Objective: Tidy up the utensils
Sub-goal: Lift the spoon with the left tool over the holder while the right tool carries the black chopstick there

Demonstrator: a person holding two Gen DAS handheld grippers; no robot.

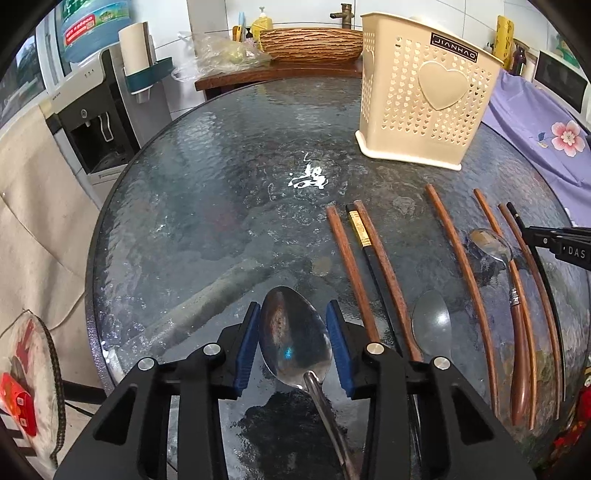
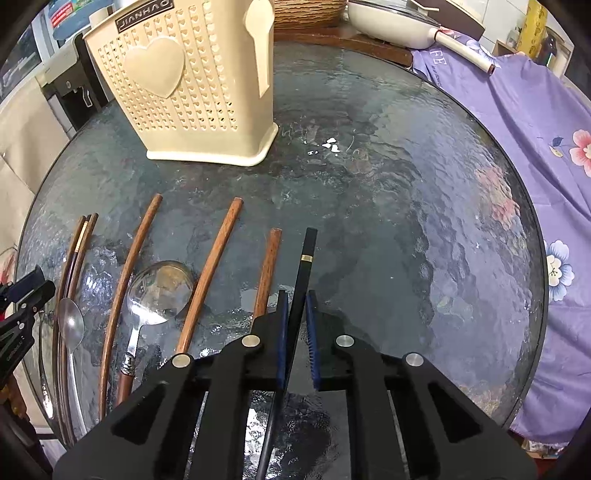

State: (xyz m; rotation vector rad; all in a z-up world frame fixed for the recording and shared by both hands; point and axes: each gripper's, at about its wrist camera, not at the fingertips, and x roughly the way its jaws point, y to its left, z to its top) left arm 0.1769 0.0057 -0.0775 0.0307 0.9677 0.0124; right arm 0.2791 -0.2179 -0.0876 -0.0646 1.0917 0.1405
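While the right tool (image 2: pixel 296 325) clenches a black chopstick (image 2: pixel 303 273) and the left tool (image 1: pixel 293 347) brackets a steel spoon (image 1: pixel 293 332) without clearly pinching it, pickup is underway (both lie on the counter (image 1: pixel 221 184)); next comes lifting them to the cream holder (image 1: pixel 421 92).

I log a round glass table (image 1: pixel 221 184), water dispenser (image 1: pixel 92 122) far left, wicker basket (image 1: pixel 310 42) far centre, purple floral cloth (image 2: pixel 517 147) right, white pan (image 2: pixel 399 26) far right.
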